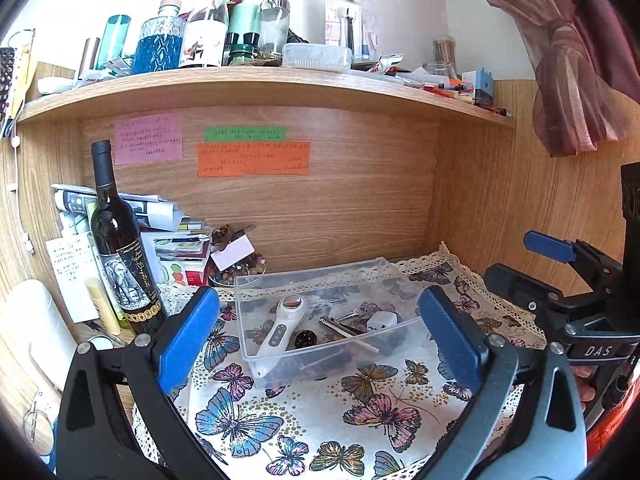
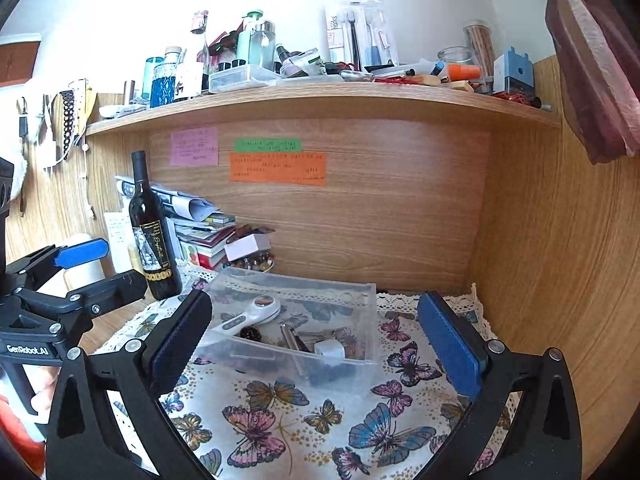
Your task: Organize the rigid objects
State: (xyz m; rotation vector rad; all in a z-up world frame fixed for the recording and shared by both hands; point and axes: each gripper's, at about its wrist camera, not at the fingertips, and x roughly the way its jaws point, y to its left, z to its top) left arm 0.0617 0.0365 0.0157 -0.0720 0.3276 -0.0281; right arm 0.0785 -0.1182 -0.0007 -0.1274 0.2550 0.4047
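Left view: left gripper point(image 1: 320, 332) spread wide, empty, low centre of frame. Clear box point(image 1: 280, 360) mid-frame on butterfly cloth point(image 1: 320, 412), holding white massager point(image 1: 280, 326), metal pen point(image 1: 340, 328).

Right view: right gripper point(image 2: 316, 340) wide apart, empty. Box point(image 2: 340, 368) centre; wine bottle point(image 2: 154, 240) left. Items look boxed; probable next move: relocate box, gripping both sides.

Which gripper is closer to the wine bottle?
Left. The left gripper sits just right of the wine bottle, jaws open. The right gripper is farther right, beyond the clear bin, jaws open too.
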